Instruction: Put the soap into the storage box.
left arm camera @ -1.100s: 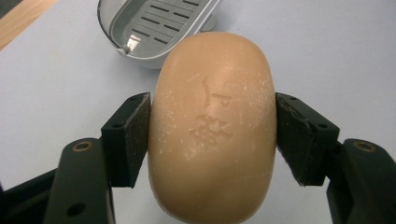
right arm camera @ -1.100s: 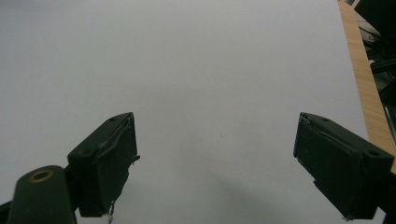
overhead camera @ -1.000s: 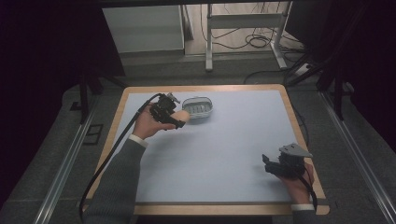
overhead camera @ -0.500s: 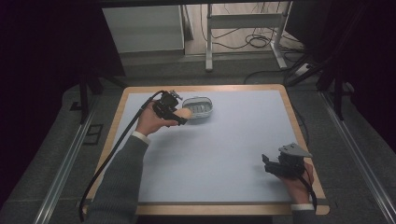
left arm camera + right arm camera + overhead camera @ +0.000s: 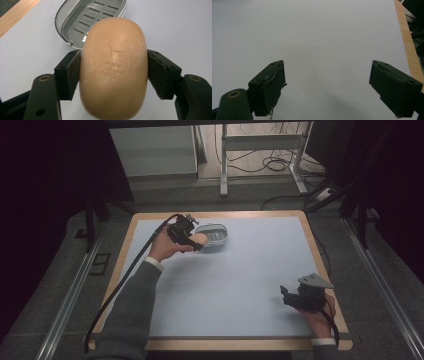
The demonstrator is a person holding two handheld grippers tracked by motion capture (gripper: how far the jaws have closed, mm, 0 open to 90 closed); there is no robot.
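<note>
**Soap bar clamped beside the soap dish**

Broadly, the table (image 5: 240,285) takes up most of the high view: a wooden top with a pale blue-grey mat across nearly all of it, wood showing as a border at the edges. Dark floor surrounds it, and a metal frame with loose cables stands beyond the far edge.

Next in size are the person's forearms, coming in from the near edge. A grey sleeve runs up the left side to the hand holding the left tongs (image 5: 196,241), near the far left part of the mat. At the near right corner, well apart from everything else, the other hand holds the right tongs (image 5: 286,296), with the grey three-cornered plate on top.

Then comes the soap dish (image 5: 216,234), an oval metal tray with a slotted floor, lying on the mat toward the far edge. In the left gripper view the soap dish (image 5: 85,17) lies just beyond the jaws.

Smallest is the soap bar (image 5: 200,239), a tan oval with a faint stamped mark on its face. The left tongs (image 5: 113,72) are gripping it, one black pad pressed against each long side, and the soap bar (image 5: 113,67) sits at the near rim of the dish, above the mat.

The right tongs (image 5: 327,85) stand wide apart over bare mat, holding nothing.
</note>
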